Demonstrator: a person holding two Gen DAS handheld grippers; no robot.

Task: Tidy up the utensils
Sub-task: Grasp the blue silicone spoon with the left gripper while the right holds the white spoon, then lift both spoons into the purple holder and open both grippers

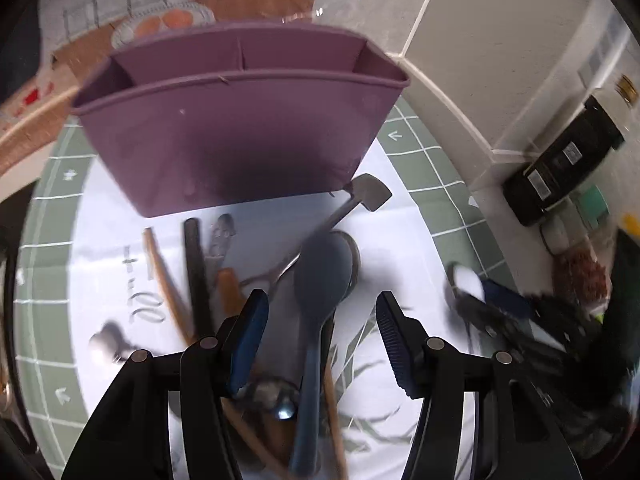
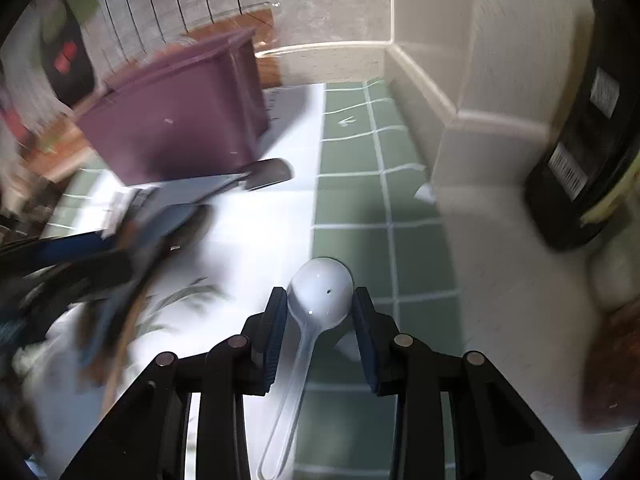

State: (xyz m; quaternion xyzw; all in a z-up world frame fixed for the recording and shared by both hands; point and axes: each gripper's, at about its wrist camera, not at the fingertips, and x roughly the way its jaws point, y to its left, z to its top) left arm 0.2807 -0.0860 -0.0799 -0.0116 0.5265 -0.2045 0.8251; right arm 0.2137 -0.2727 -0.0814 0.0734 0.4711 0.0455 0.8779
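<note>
A purple divided utensil caddy (image 1: 240, 120) stands upright on a white cloth (image 1: 404, 248), and shows at the upper left in the right wrist view (image 2: 180, 128). In front of it lies a pile of utensils: a blue-grey spoon (image 1: 320, 300), a metal spatula (image 1: 370, 192), wooden sticks (image 1: 164, 280), a dark handle and pliers. My left gripper (image 1: 322, 308) is open above the pile, its fingers either side of the blue-grey spoon. My right gripper (image 2: 320, 308) is shut on a white plastic spoon (image 2: 318, 300) by its bowl, the handle hanging toward the camera.
A green grid mat (image 2: 352, 200) lies under the cloth. A beige wall with a skirting ledge (image 2: 460, 112) rises to the right. A black device (image 2: 580, 160) stands at the far right. A plate with orange items (image 1: 168, 20) sits behind the caddy.
</note>
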